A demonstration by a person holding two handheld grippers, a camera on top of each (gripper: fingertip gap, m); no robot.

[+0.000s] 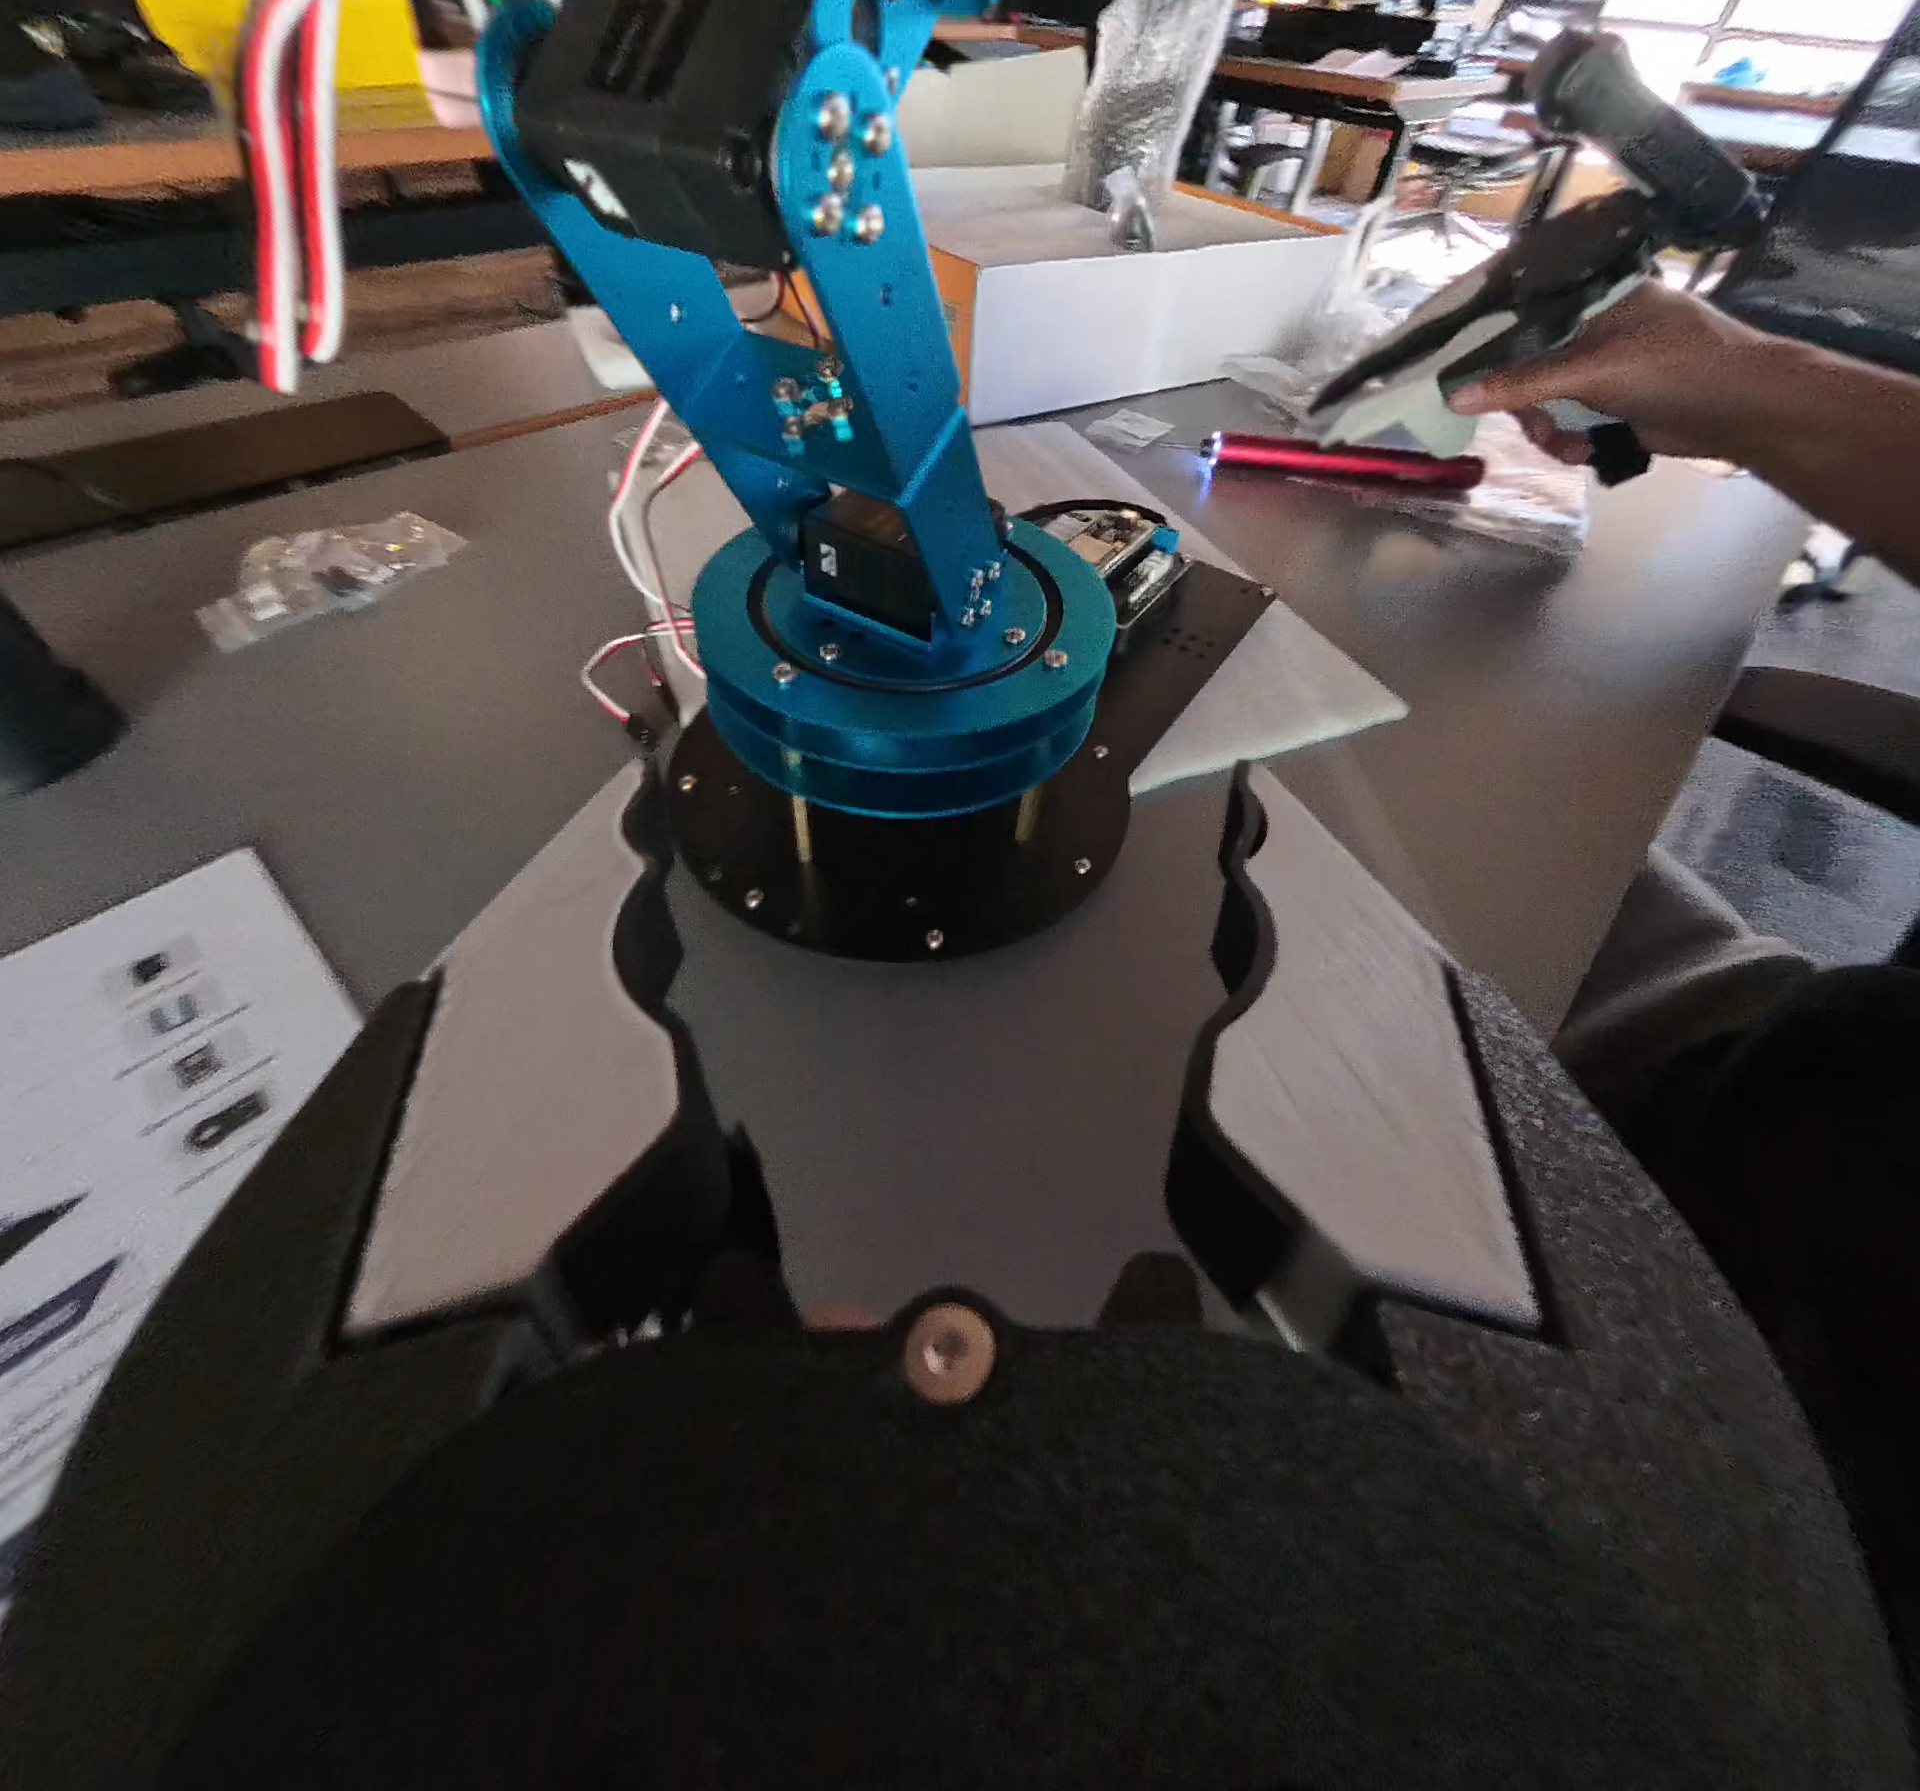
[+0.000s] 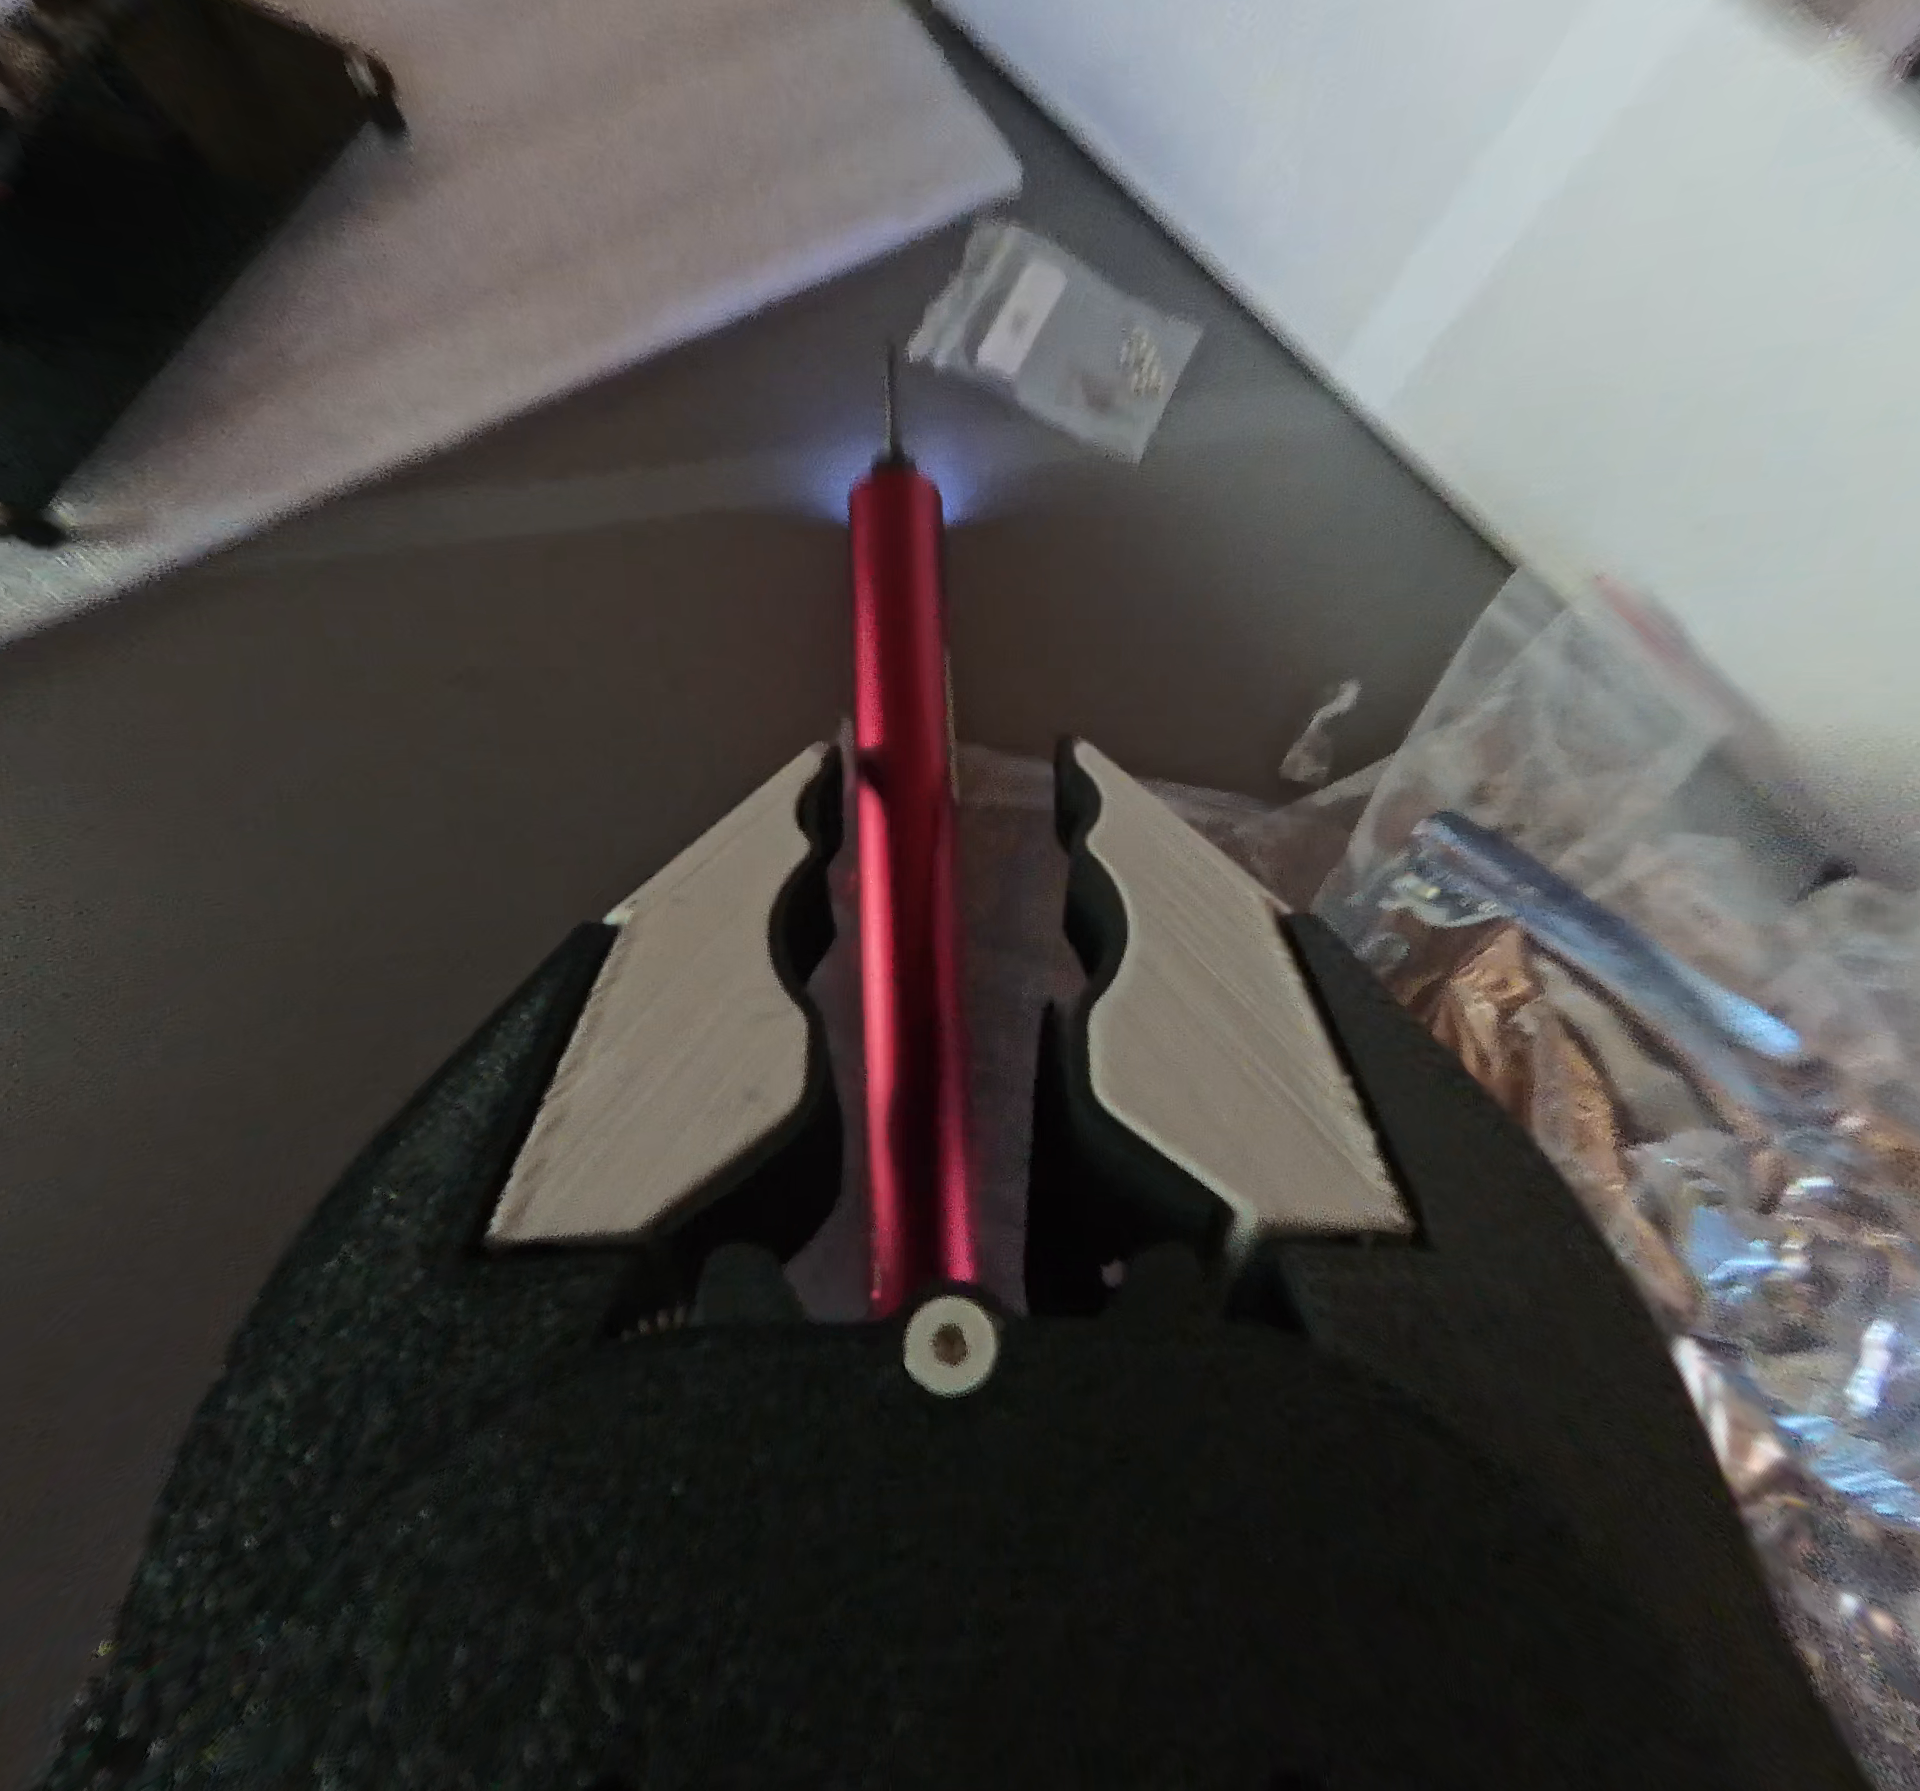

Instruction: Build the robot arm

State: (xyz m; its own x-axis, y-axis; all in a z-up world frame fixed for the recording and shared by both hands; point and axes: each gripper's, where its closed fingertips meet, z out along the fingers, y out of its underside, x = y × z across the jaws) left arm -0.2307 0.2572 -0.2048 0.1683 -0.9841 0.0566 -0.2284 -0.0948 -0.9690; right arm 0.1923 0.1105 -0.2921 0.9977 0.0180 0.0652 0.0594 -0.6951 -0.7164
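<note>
Left tool (image 1: 940, 827) spread wide, empty, fingertips flanking the black round base (image 1: 894, 868) of blue robot arm (image 1: 831, 370) on tabletop (image 1: 364, 733). Right of that base, right tool (image 2: 945, 775) part-open astride red screwdriver (image 2: 909, 910), pads apart from it.

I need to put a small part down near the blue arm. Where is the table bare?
Bare grey table lies left of the blue arm's black base, between the parts bag and the printed sheet. Right of the red screwdriver it is crowded: plastic bags, white box.
</note>
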